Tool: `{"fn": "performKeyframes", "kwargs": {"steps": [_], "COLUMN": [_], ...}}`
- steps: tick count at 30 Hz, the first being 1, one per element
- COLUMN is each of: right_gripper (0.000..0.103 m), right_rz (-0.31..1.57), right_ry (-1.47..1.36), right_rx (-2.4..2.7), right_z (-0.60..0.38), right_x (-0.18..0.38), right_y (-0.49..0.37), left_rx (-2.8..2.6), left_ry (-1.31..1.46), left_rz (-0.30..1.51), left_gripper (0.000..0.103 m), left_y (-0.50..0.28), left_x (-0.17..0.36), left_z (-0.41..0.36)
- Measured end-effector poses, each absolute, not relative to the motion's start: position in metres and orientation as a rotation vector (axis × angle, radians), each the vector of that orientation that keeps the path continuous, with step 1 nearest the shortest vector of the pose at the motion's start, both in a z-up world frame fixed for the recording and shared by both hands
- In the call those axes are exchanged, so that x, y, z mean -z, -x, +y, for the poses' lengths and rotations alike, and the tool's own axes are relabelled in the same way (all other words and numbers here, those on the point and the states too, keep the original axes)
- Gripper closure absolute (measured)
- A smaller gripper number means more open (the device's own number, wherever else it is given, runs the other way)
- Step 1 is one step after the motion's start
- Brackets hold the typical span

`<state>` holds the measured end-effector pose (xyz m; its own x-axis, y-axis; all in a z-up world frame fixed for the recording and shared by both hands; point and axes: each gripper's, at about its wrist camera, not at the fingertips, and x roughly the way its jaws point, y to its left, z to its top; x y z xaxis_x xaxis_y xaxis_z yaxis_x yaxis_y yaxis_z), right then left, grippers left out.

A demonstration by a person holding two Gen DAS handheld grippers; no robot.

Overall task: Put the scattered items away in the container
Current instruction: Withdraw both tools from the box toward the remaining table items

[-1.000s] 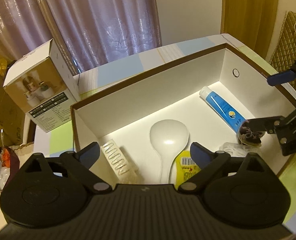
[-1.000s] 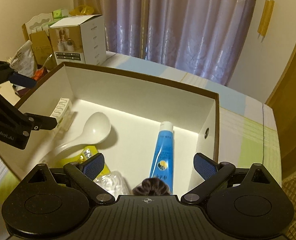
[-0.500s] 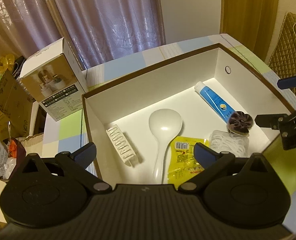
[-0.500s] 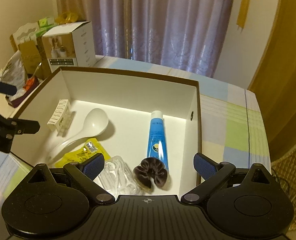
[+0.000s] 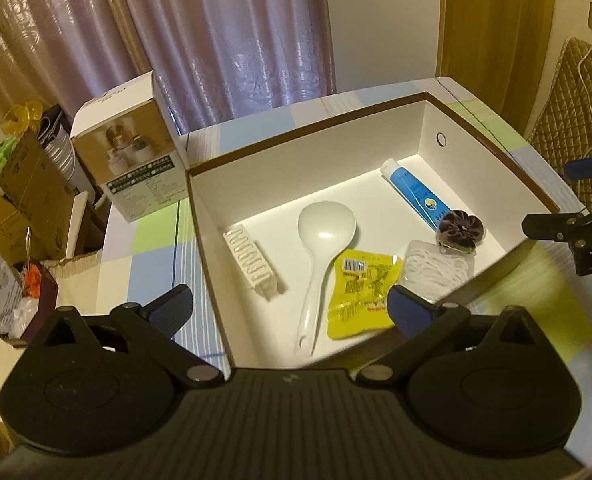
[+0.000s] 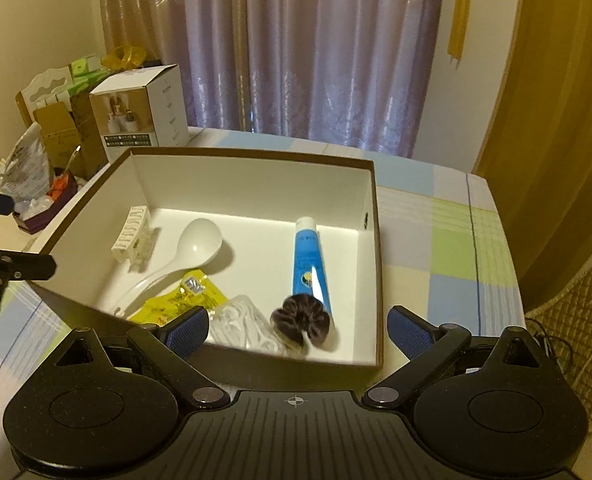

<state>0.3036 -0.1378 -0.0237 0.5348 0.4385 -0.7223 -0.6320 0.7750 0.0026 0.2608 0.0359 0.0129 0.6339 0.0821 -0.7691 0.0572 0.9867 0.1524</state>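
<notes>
Six things are seen inside the box (image 6: 376,216): white clip (image 6: 129,234), white spoon (image 6: 193,246), yellow packet (image 5: 362,294), clear bag (image 5: 440,268), blue tube (image 6: 310,266) & dark hair tie (image 6: 302,322). Nothing loose is seen on the table (image 6: 452,248) near the box, though parts of it are hidden. Left tool (image 5: 289,308) & right tool (image 6: 298,326) are both spread wide, nothing held. The job looks done, prob.

The spoon (image 6: 175,260) handle's end hides behind the box (image 6: 231,360) wall.
</notes>
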Motion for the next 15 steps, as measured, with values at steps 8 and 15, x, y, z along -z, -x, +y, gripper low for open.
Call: {"fn": "performKeyframes", "kwargs": {"steps": [8, 15], "right_gripper": [0.003, 0.003], "right_rz": [0.821, 0.919], "right_ry": [0.223, 0.207], "right_rx": [-0.617, -0.592], "right_z": [-0.158, -0.171], "right_x": [0.033, 0.062], "right_y": [-0.276, -0.251], "left_rx": [-0.025, -0.015], "left_ry": [-0.129, -0.063], "left_rz": [0.935, 1.029], "left_gripper": [0.001, 0.001], "left_y": [-0.221, -0.186], "left_x": [0.000, 0.032], "left_z": [0.043, 0.050]}}
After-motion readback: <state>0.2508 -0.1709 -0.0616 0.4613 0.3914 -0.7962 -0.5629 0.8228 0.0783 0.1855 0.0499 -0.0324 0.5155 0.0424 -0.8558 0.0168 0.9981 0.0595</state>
